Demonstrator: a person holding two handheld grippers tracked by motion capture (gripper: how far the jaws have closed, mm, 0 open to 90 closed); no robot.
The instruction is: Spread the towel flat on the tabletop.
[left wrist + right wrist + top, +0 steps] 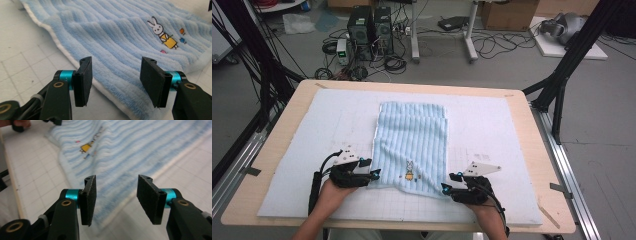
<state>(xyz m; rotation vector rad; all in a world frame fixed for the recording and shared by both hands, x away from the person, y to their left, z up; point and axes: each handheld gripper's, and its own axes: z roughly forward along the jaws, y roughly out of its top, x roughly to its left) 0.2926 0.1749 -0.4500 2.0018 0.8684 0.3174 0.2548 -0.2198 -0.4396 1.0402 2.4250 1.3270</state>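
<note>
**Towel fold: re-grip at the near edge**

We had both grippers, left [373,169] and right [449,183], half open and empty. The towel [412,145] lay just ahead of the fingers [85,75]. Next, we judged, each would pinch a near corner.

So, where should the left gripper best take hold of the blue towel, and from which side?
Probably at the near left corner of the blue towel, coming from the left edge. The white hem lies flat and free on the mat, and the open left gripper already faces it, so its fingers can pinch it there.
</note>
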